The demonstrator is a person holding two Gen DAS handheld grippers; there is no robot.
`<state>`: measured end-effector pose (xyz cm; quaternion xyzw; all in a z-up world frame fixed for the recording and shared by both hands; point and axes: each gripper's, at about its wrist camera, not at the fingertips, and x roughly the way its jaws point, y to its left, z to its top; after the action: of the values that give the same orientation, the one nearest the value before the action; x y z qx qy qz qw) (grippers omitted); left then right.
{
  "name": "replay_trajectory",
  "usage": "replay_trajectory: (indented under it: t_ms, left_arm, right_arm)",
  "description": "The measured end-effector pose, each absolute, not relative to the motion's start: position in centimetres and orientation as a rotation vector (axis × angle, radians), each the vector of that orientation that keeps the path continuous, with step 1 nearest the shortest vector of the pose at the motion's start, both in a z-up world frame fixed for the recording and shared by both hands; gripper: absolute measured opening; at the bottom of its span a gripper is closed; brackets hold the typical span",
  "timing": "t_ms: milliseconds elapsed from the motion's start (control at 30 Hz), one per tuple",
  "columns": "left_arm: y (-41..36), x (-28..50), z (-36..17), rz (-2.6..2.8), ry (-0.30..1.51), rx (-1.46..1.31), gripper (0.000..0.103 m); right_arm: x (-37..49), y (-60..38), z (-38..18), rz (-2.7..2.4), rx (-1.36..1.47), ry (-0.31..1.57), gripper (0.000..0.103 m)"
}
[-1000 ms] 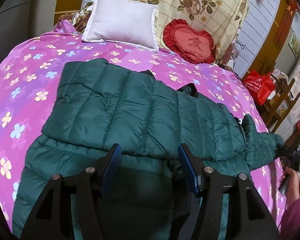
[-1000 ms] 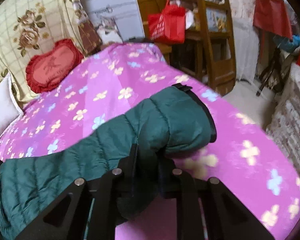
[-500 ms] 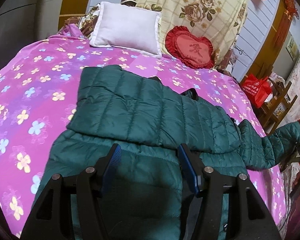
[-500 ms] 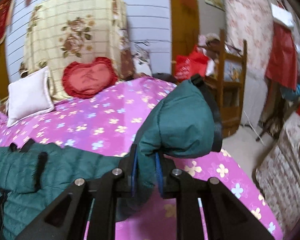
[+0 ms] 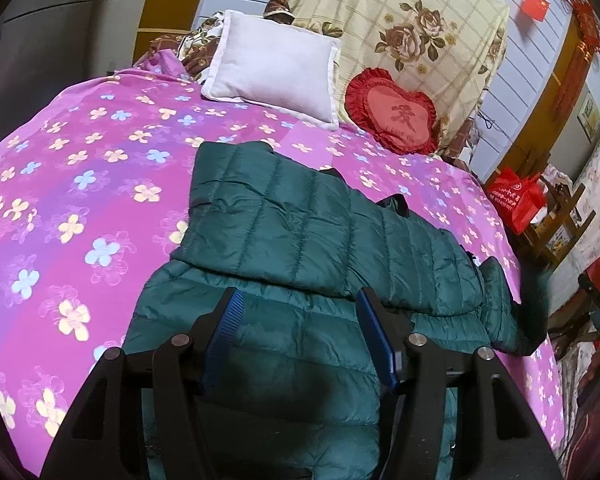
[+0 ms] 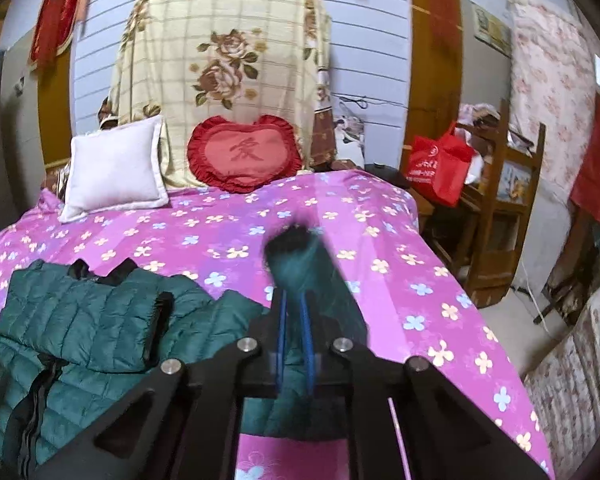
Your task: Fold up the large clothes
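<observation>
Since a second ago the right tool [image 6: 294, 304] has lifted the sleeve [image 6: 300, 264] off the bed [image 6: 400, 280] and swung it toward the headboard; its fingers are pinched tight on that sleeve. The left tool [image 5: 298, 320] hangs wide open, holding nothing, over the jacket [image 5: 300, 232], which lies spread on the bed toward two o'clock from it.
</observation>
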<state>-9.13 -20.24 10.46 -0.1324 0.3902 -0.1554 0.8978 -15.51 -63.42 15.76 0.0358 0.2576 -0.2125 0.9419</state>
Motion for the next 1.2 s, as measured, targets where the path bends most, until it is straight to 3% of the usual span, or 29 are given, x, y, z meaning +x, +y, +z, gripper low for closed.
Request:
replay_trajectory:
  t_ms: [100,133,167,200,233,267,433,633,700,733,767,867,1200]
  left_arm:
    - [-19.9,-9.1,10.2,-0.323,0.818,-0.293,0.037]
    - [-19.9,-9.2,10.1,-0.325,0.82,-0.294,0.037]
    - [-19.9,-9.2,10.0,-0.326,0.82,-0.292,0.037]
    - [-19.9,-9.2,10.0,-0.325,0.82,-0.29,0.037]
    - [-20.0,-9.2,9.9,-0.325,0.82,-0.287,0.037]
    - [-20.1,-9.1,9.7,-0.325,0.823,-0.286,0.037]
    - [-20.5,-8.8,9.1,-0.321,0.843,-0.28,0.037]
    - [-21.0,-8.9,8.8,-0.325,0.854,-0.272,0.037]
    - [-21.1,-9.1,8.8,-0.333,0.855,-0.264,0.037]
    - [-21.1,-9.1,8.8,-0.335,0.854,-0.26,0.037]
    - [-21.0,-9.2,8.9,-0.335,0.847,-0.252,0.037]
    - [-20.8,-9.3,9.0,-0.33,0.835,-0.238,0.037]
    - [-19.6,-9.5,9.6,-0.327,0.834,-0.28,0.037]
  right_arm:
    - [-14.5,-63.7,14.9,-0.405,0.082,0.561,0.008]
    - [-14.2,-64.0,14.4,-0.393,0.093,0.578,0.015]
    - [-13.8,-64.5,13.6,-0.389,0.11,0.612,0.037]
    - [-13.5,-65.0,12.7,-0.393,0.132,0.644,0.053]
    - [-13.5,-65.4,12.0,-0.391,0.152,0.654,0.078]
    - [-13.6,-65.6,11.3,-0.378,0.173,0.651,0.083]
    - [-12.2,-65.0,8.3,-0.34,0.124,0.724,0.085]
    - [-8.0,-64.9,4.6,-0.425,-0.03,0.844,0.085]
    - [-7.7,-65.6,4.2,-0.424,0.0,0.844,0.061]
    - [-7.7,-65.8,4.5,-0.408,0.034,0.837,0.028]
    - [-8.1,-66.0,4.9,-0.401,0.078,0.815,0.02]
    - [-9.8,-65.8,6.8,-0.349,0.163,0.72,0.015]
    - [-10.8,-59.5,12.7,-0.19,0.153,0.589,0.015]
